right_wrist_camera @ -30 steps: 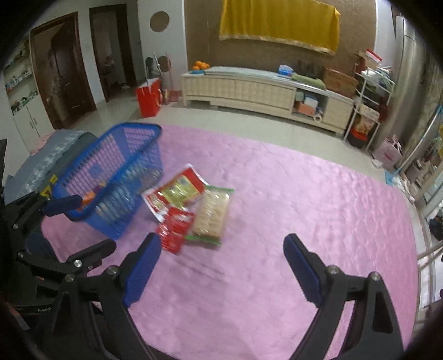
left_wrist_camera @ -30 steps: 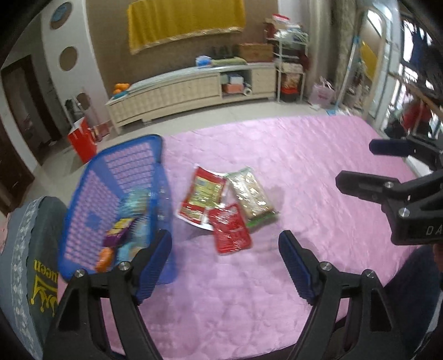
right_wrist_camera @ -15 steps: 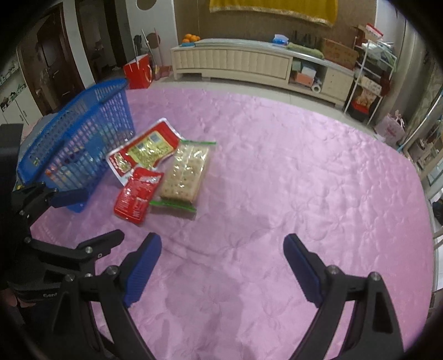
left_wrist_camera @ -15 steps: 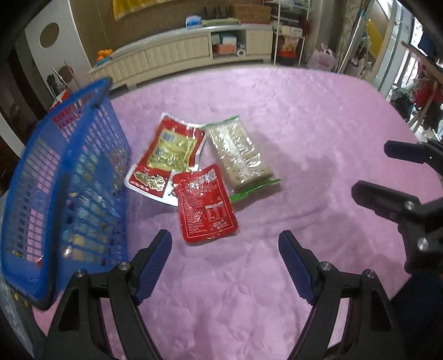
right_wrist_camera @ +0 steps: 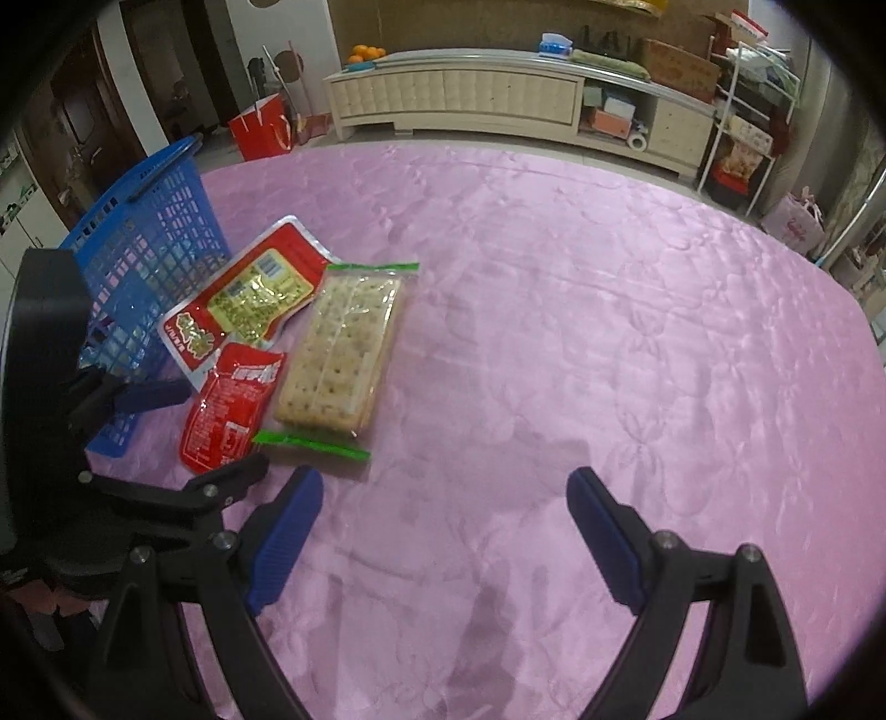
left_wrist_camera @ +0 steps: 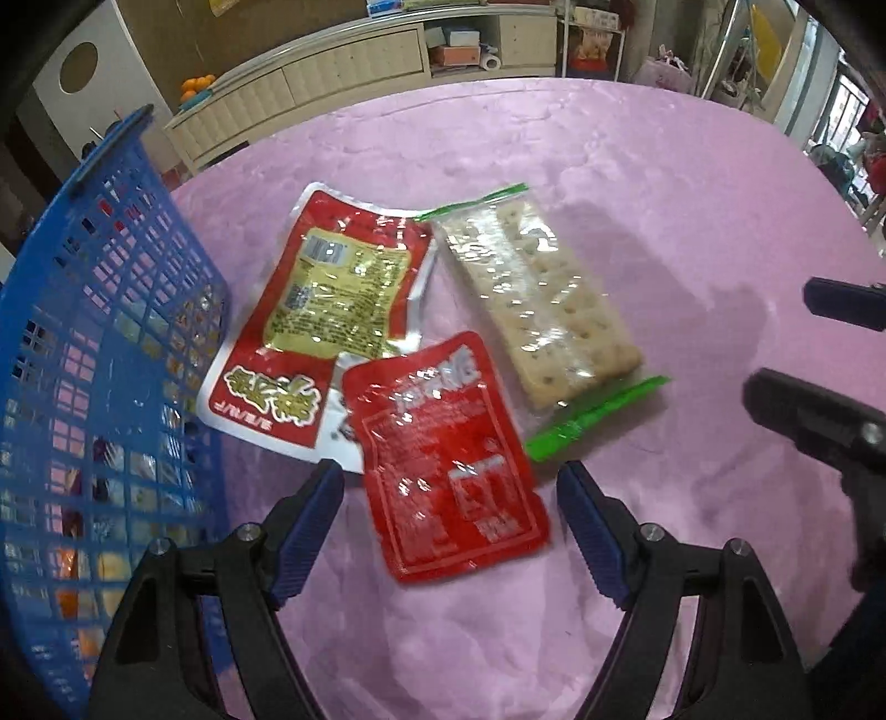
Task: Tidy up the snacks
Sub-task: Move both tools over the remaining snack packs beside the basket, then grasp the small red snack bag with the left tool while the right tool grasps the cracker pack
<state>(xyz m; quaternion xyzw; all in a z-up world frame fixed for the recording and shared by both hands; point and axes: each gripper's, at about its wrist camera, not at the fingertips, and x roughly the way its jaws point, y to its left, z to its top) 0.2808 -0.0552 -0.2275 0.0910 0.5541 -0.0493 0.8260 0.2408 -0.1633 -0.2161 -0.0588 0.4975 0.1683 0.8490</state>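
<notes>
Three snack packs lie together on the pink quilted cover (left_wrist_camera: 637, 166): a small red pouch (left_wrist_camera: 448, 459) (right_wrist_camera: 232, 407), a larger red and yellow pouch (left_wrist_camera: 326, 327) (right_wrist_camera: 249, 296), and a clear cracker pack with green ends (left_wrist_camera: 542, 310) (right_wrist_camera: 343, 354). My left gripper (left_wrist_camera: 451, 487) is open just above the small red pouch, its blue pads either side of the pouch's lower half without touching it. My right gripper (right_wrist_camera: 443, 498) is open over bare cover, right of the packs. A blue mesh basket (left_wrist_camera: 99, 343) (right_wrist_camera: 149, 249) with several snacks inside stands left of them.
A cream low cabinet (right_wrist_camera: 498, 94) runs along the far wall, with oranges (right_wrist_camera: 366, 52) on its left end and a red paper bag (right_wrist_camera: 260, 133) on the floor nearby. A white wire rack (right_wrist_camera: 742, 111) stands at the far right. The pink cover stretches wide to the right.
Both grippers have sunk toward the cover and tipped downward. The packs now look larger and nearer, and the small red pouch has come between the left pads. Both stayed open.
</notes>
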